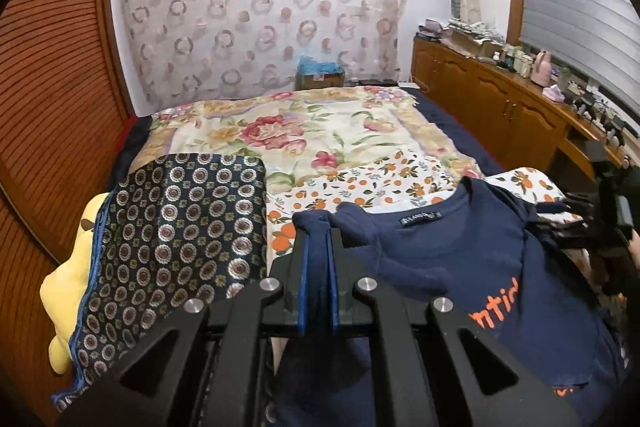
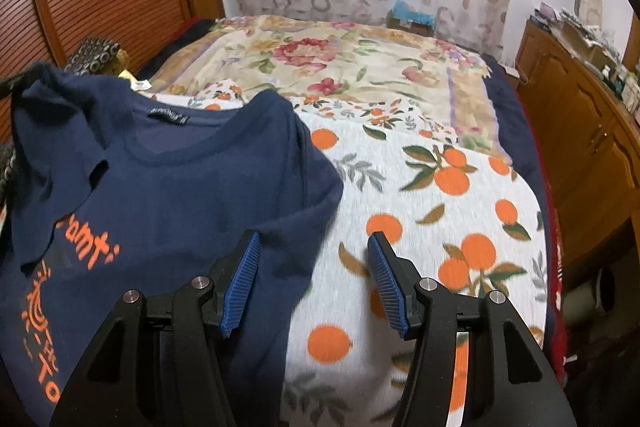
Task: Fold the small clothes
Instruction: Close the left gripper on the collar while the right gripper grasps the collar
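A navy T-shirt [image 1: 440, 251] with orange lettering lies neck-up on the bed, partly lifted on its left side. My left gripper [image 1: 318, 231] is shut on a bunched fold of the shirt's left sleeve, with fabric showing between the blue pads. In the right wrist view the same T-shirt [image 2: 180, 179] spreads to the left. My right gripper [image 2: 314, 243] stands open just above the shirt's right edge. Its left finger is over the navy fabric and its right finger over the orange-print cloth [image 2: 440, 195], with nothing pinched between them.
A floral bedspread [image 1: 300, 131] covers the bed beyond. A folded navy cloth with circle print [image 1: 180, 219] and a yellow item [image 1: 64, 291] lie on the left. A louvred wooden door [image 1: 52, 67] stands left, and a cluttered wooden cabinet [image 1: 500, 95] right.
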The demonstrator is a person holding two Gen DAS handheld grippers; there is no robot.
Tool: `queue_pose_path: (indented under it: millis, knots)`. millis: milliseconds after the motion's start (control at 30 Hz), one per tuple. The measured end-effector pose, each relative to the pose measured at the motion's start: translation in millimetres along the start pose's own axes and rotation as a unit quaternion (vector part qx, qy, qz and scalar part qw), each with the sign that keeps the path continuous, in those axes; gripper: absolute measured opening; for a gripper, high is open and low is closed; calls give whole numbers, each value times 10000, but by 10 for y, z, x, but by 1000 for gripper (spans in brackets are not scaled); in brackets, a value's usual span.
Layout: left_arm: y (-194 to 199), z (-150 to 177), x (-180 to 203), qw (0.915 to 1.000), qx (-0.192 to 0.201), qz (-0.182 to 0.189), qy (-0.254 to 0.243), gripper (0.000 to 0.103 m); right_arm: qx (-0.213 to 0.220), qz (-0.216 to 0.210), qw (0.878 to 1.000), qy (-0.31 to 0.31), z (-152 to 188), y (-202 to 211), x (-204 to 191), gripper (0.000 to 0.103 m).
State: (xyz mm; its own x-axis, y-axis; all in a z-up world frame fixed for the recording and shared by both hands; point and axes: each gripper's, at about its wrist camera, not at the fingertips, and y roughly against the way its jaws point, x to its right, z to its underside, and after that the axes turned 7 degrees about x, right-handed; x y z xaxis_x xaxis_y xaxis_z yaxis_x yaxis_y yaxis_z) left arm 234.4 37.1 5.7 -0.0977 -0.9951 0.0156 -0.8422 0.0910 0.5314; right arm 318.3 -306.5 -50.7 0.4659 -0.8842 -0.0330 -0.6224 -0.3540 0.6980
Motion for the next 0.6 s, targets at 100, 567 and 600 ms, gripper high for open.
queue_pose_path:
  millis: [100, 567, 600]
  knots:
    - [95, 52, 34, 9999, 35, 103, -9, 7, -66, -3, 10000, -12, -61, -109, 5, 56]
    - [931, 557, 195, 9984, 303, 480, 54, 6, 798, -85, 9968, 7, -84, 440, -356, 5]
    - [1041, 632, 186, 9982, 346, 493, 78, 6, 954, -65, 9954, -52, -58, 599, -370, 5]
